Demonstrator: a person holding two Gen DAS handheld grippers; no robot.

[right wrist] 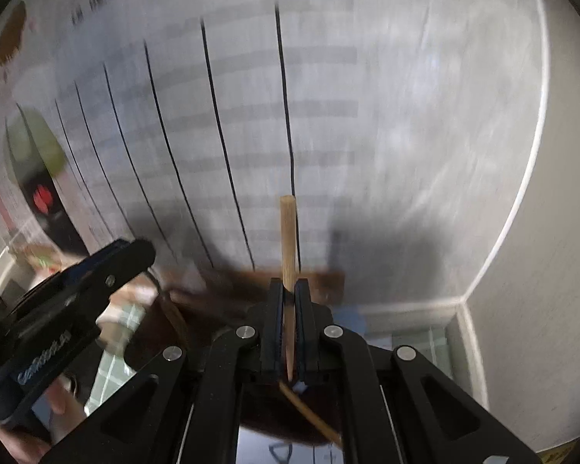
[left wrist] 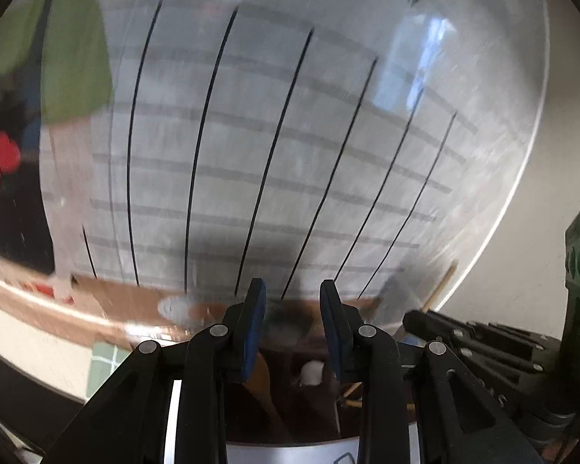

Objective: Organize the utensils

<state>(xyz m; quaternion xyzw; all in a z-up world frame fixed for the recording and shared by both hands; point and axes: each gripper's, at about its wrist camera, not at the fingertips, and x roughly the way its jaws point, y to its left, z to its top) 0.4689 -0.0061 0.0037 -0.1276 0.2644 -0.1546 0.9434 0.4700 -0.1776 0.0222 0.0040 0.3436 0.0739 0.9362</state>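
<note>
My right gripper (right wrist: pixel 289 284) is shut on a pale wooden chopstick (right wrist: pixel 288 232), which stands upright between the pads with its blunt end above them. Below it a second chopstick (right wrist: pixel 309 413) lies slanted over a dark brown holder (right wrist: pixel 266 417). My left gripper (left wrist: pixel 292 290) stands open with nothing between its blue pads. Under it the dark brown holder (left wrist: pixel 290 410) shows a wooden spoon (left wrist: pixel 265 382), a small white thing (left wrist: pixel 313 371) and thin sticks. The right gripper (left wrist: pixel 425 321) with its chopstick (left wrist: pixel 442 286) is at the right edge of the left wrist view.
A wall chart (left wrist: pixel 290 135) with black lines and grey bands fills the background, blurred. A green checked cloth (left wrist: pixel 104 359) lies at lower left. The left gripper (right wrist: pixel 127 255) and a hand (right wrist: pixel 54 398) sit at the left of the right wrist view. A wall corner (right wrist: pixel 464 301) is at right.
</note>
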